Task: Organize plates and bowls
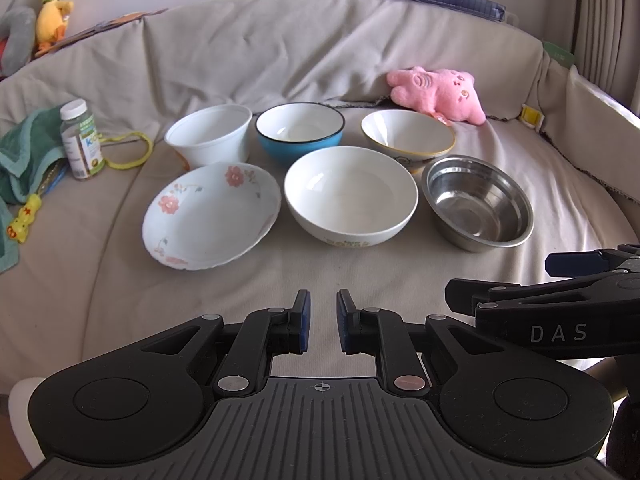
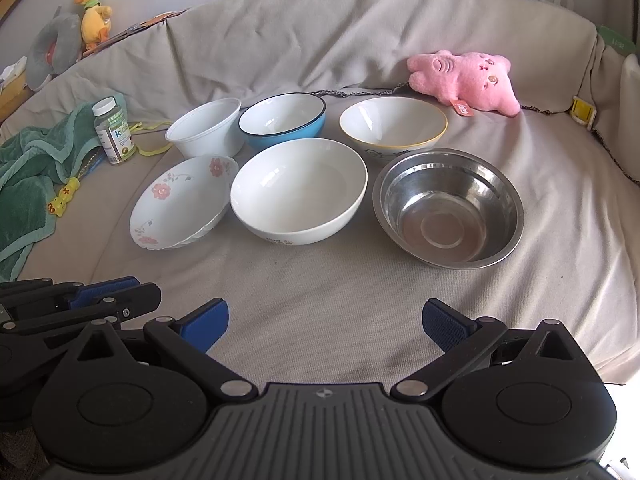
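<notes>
Several dishes stand in two rows on a beige-covered sofa seat (image 1: 100,280). Back row: white plastic bowl (image 1: 208,136), blue bowl (image 1: 300,132), yellow-rimmed bowl (image 1: 408,138). Front row: floral plate (image 1: 212,216), large white bowl (image 1: 350,196), steel bowl (image 1: 478,202). All show in the right wrist view too: floral plate (image 2: 182,202), white bowl (image 2: 298,190), steel bowl (image 2: 448,208). My left gripper (image 1: 323,322) is nearly closed with a narrow gap, holding nothing, in front of the white bowl. My right gripper (image 2: 326,320) is wide open and empty, short of the front row.
A pink plush (image 1: 438,94) lies behind the bowls at right. A vitamin bottle (image 1: 82,140), green towel (image 1: 24,152) and yellow toy (image 1: 22,226) lie at left. A yellow duck plush (image 1: 50,8) sits on the sofa back. The sofa back curves round behind.
</notes>
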